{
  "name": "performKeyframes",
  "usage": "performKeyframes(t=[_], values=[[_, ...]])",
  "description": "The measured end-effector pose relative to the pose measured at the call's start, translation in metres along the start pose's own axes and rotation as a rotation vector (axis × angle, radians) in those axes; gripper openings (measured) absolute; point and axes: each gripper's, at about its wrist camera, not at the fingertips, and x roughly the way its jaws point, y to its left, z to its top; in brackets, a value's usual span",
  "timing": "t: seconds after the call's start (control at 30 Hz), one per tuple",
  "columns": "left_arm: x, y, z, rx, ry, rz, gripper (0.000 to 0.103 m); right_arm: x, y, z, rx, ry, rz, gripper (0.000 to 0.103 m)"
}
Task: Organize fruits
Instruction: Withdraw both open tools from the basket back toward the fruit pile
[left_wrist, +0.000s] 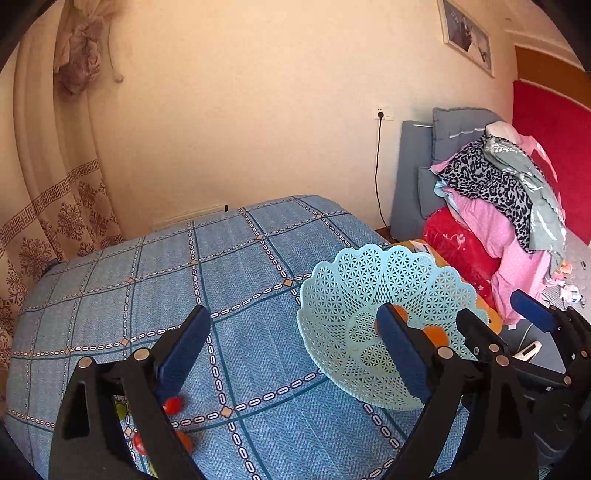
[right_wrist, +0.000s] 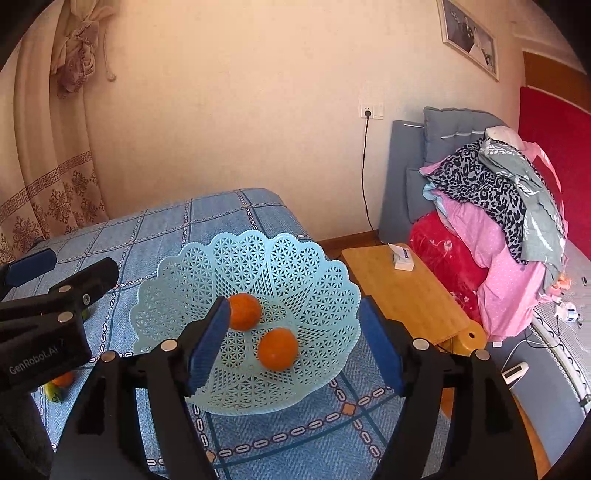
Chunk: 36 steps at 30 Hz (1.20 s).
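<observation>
A light blue lattice basket (right_wrist: 288, 266) stands on the blue checked bed near its right edge and holds two oranges (right_wrist: 277, 349). My right gripper (right_wrist: 295, 343) is open and empty, just above the basket's near side. The basket also shows in the left wrist view (left_wrist: 354, 280). My left gripper (left_wrist: 295, 354) is open and empty over the bed, left of the basket. Small red (left_wrist: 173, 405), orange (left_wrist: 184, 441) and green (left_wrist: 121, 410) fruits lie on the bed behind its left finger, partly hidden. The left gripper's fingers (right_wrist: 33, 266) show at the right wrist view's left edge.
A wooden side table (right_wrist: 406, 291) with a small white box (right_wrist: 403, 258) stands right of the bed. A pile of clothes and blankets (right_wrist: 498, 206) lies on a grey chair beyond it. A curtain (left_wrist: 48, 206) hangs at the left. A cable runs down the wall.
</observation>
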Motion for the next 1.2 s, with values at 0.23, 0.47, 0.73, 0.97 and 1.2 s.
performKeyframes(t=[0.23, 0.47, 0.73, 0.97, 1.2], values=[[-0.013, 0.014, 0.002, -0.007, -0.011, 0.032, 0.091, -0.011, 0.011, 0.002, -0.010, -0.016, 0.011, 0.084], [-0.028, 0.033, -0.004, 0.000, -0.025, 0.089, 0.094, -0.017, 0.026, 0.001, -0.030, -0.016, 0.037, 0.084], [-0.040, 0.062, -0.010, -0.027, -0.031, 0.140, 0.094, -0.021, 0.043, -0.001, -0.033, -0.012, 0.072, 0.084], [-0.045, 0.082, -0.018, -0.046, -0.024, 0.169, 0.094, -0.022, 0.059, -0.005, -0.043, 0.003, 0.115, 0.084], [-0.040, 0.100, -0.026, -0.064, -0.003, 0.194, 0.094, -0.020, 0.073, -0.011, -0.030, 0.047, 0.211, 0.084]])
